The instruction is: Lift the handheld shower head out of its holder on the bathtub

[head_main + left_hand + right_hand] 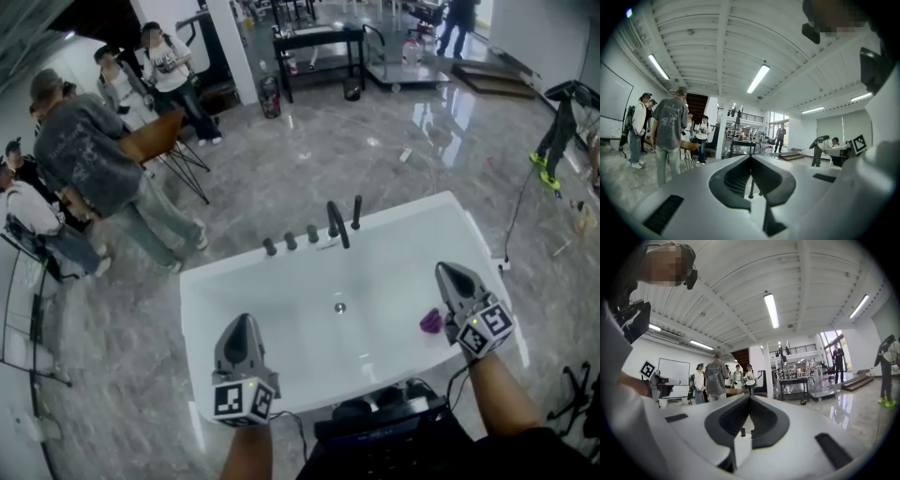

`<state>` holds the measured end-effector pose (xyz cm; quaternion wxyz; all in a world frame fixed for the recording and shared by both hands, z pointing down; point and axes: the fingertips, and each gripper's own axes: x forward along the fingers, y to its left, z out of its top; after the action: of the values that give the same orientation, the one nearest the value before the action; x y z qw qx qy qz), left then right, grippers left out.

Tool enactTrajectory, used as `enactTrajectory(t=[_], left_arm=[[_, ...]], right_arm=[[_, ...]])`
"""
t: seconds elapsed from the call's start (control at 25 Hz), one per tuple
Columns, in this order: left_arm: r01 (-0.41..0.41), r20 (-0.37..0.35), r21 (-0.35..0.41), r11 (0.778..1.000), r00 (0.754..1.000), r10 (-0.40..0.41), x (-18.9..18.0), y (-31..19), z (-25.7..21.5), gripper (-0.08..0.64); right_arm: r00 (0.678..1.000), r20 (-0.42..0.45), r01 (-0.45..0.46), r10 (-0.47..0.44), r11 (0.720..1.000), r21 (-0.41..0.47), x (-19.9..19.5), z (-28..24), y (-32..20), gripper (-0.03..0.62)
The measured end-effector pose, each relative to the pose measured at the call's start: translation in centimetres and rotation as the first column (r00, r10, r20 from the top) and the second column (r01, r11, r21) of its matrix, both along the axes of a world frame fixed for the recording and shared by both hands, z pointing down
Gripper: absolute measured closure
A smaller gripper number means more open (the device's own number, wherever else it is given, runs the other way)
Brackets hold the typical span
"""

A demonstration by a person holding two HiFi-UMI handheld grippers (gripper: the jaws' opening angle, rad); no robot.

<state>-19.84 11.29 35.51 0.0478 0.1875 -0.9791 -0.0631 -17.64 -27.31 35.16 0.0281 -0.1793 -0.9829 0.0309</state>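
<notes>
The white bathtub (225, 272) fills the middle of the head view. On its far rim stand three black knobs (291, 241), a black spout (336, 223) and the slim black handheld shower head (356, 212), upright in its holder. My left gripper (242, 321) hovers over the tub's near left side, shut and holding nothing. My right gripper (448, 270) is over the tub's right side, also shut and holding nothing. Both point level toward the far rim, well short of the fixtures. In the left gripper view the jaw tips (750, 157) meet; in the right gripper view the tips (750, 397) meet too.
A small purple object (430, 321) lies inside the tub near my right gripper. Black gear with cables (375, 412) sits at the near rim. Several people (94, 159) and a wooden chair (155, 136) stand beyond the tub at left; a black table (319, 42) is farther back.
</notes>
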Motion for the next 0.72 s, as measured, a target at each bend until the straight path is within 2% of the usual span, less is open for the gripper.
enactTrajectory(t=[0.12,0.4,0.56,0.72], left_arm=[[-0.013,0.004,0.008,1.0,1.0,0.013,0.2,-0.8,0.0,0.551],[0.032,-0.007,-0.008,0.999,0.999,-0.032,0.8,-1.4,0.1,0.551],[0.057,-0.004,-0.007,0.998,0.998,-0.057,-0.1,-1.9,0.1,0.551],[0.072,-0.011,-0.032,0.997,0.997,-0.072,-0.8,-3.0,0.6,0.551]], right_arm=[[1.0,0.018,-0.006,0.007,1.0,-0.02,-0.2,-0.4,-0.4,0.589],[1.0,0.025,0.017,-0.016,1.0,-0.021,-0.4,-0.7,-1.9,0.589],[0.999,0.013,0.045,-0.045,0.998,-0.032,-1.8,-0.2,-2.6,0.589],[0.999,0.012,0.052,-0.052,0.999,-0.002,-3.8,1.2,-3.1,0.589]])
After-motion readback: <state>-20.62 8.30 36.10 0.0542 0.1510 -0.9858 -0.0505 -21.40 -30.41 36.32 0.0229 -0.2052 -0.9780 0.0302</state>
